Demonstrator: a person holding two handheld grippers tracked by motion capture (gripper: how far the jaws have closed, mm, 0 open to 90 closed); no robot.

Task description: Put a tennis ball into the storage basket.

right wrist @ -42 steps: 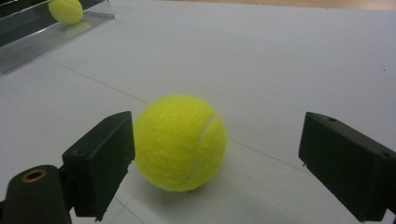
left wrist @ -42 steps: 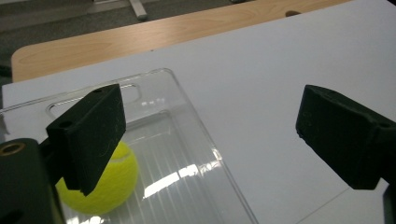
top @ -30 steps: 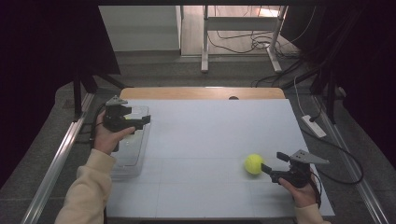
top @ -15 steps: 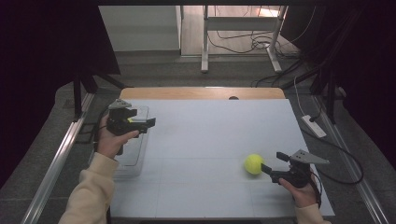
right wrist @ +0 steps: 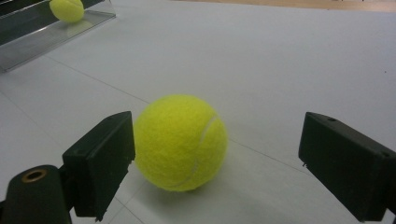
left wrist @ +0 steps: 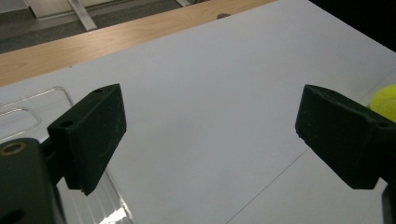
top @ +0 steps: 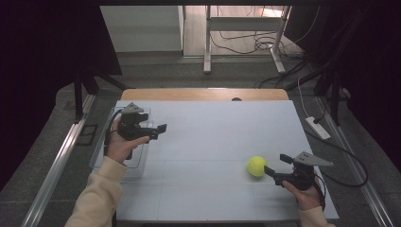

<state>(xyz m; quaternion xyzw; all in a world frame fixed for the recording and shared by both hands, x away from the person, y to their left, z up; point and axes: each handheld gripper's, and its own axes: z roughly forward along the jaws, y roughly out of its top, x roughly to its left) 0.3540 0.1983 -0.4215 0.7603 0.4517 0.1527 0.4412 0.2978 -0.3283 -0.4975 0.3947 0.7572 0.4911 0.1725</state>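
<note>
Resting on the white table [top: 208,142] at about four o'clock, the tennis ball [top: 257,166] sits just ahead of the right gripper [top: 275,165], whose jaws gape wide and empty; at nine o'clock, the left gripper [top: 160,131] is likewise spread wide, holding nothing, above the clear tray [top: 106,142].

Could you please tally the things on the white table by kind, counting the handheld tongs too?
Fuzzy yellow-green tennis ball: 1
Clear plastic rectangular tray: 1
Black two-jaw tongs, left and right: 2
Total: 4
</note>
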